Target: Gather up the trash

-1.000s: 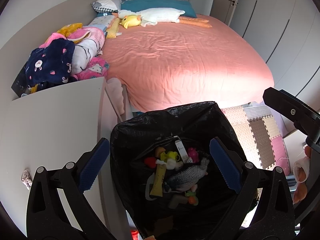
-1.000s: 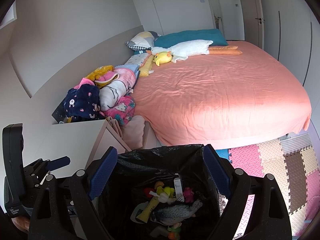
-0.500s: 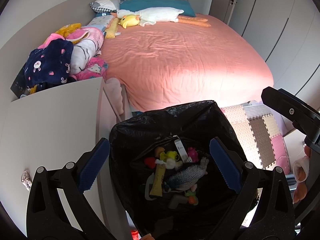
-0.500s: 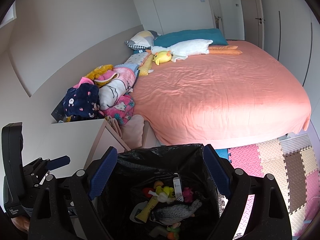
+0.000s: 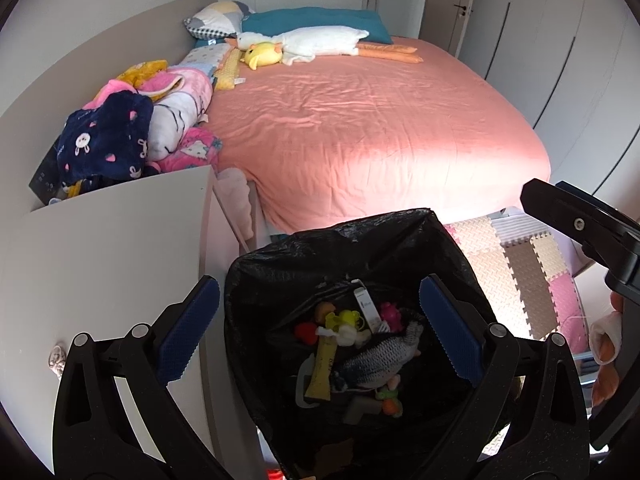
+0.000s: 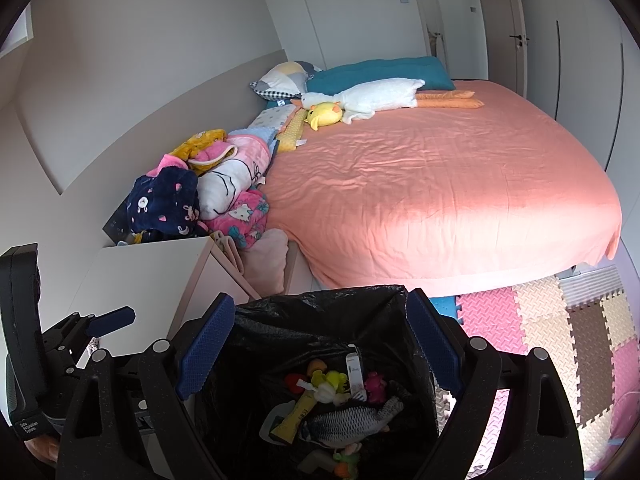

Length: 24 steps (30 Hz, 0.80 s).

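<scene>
A black trash bag (image 5: 360,248) stands open on the floor at the foot of the bed; it also shows in the right wrist view (image 6: 320,320). Inside lie a grey toy fish (image 5: 380,360), a yellow sachet (image 5: 322,368), a small white box (image 5: 366,306) and several small colourful toys. My left gripper (image 5: 320,332) is open and empty above the bag's mouth. My right gripper (image 6: 320,344) is open and empty, also above the bag. The right gripper's body (image 5: 580,224) shows at the right of the left wrist view.
A white bedside cabinet (image 5: 100,260) stands left of the bag, with a small crumpled scrap (image 5: 56,360) on top. A bed with a pink sheet (image 5: 360,128) fills the middle, with plush toys (image 5: 304,42) and folded blankets (image 5: 140,128). Foam mats (image 6: 560,340) cover the floor at right.
Both views have tilted up slightly, so the bed and bag sit lower in frame. Both grippers stay open over the bag.
</scene>
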Each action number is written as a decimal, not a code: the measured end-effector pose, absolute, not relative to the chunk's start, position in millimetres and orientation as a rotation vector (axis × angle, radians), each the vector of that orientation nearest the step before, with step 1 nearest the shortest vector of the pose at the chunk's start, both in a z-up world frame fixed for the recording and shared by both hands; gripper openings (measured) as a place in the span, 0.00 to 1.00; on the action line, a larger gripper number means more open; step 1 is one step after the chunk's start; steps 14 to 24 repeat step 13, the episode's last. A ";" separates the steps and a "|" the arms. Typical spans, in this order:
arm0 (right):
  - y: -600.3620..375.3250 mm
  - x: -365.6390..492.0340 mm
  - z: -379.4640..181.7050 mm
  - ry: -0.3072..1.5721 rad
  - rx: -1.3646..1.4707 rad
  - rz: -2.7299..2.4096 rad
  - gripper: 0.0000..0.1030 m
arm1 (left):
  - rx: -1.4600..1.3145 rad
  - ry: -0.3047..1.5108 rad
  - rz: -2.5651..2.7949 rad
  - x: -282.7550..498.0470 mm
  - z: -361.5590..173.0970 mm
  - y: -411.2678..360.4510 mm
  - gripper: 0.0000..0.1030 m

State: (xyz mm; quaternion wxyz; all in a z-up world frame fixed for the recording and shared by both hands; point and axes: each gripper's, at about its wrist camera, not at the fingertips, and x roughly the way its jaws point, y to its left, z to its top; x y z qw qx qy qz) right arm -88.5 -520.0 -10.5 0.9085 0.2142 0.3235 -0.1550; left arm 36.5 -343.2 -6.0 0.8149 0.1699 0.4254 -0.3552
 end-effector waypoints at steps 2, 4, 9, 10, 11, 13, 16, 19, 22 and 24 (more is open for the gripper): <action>-520.0 -88.7 -10.4 0.667 0.443 -0.319 0.85 | 0.356 0.859 -0.778 29.8 -1.8 -340.8 0.94; -520.8 -90.9 -11.3 0.669 0.443 -0.319 0.85 | 0.367 0.845 -0.802 24.7 -0.2 -342.0 0.94; -522.4 -95.2 -13.9 0.668 0.442 -0.313 0.85 | 0.384 0.888 -0.780 26.3 -5.7 -346.7 0.94; -521.8 -95.6 -13.0 0.668 0.441 -0.313 0.85 | 0.383 0.902 -0.777 26.9 -7.0 -346.6 0.94; -521.5 -96.2 -12.9 0.668 0.441 -0.313 0.85 | 0.382 0.911 -0.774 27.5 -8.1 -346.3 0.94; -521.5 -96.4 -12.9 0.668 0.444 -0.313 0.85 | 0.385 0.910 -0.764 27.5 -8.8 -345.5 0.94; -521.5 -96.4 -12.9 0.668 0.444 -0.313 0.85 | 0.385 0.910 -0.764 27.5 -8.8 -345.5 0.94; -521.5 -96.4 -12.9 0.668 0.444 -0.313 0.85 | 0.385 0.910 -0.764 27.5 -8.8 -345.5 0.94; -521.5 -96.4 -12.9 0.668 0.444 -0.313 0.85 | 0.385 0.910 -0.764 27.5 -8.8 -345.5 0.94; -521.5 -96.4 -12.9 0.668 0.444 -0.313 0.85 | 0.385 0.910 -0.764 27.5 -8.8 -345.5 0.94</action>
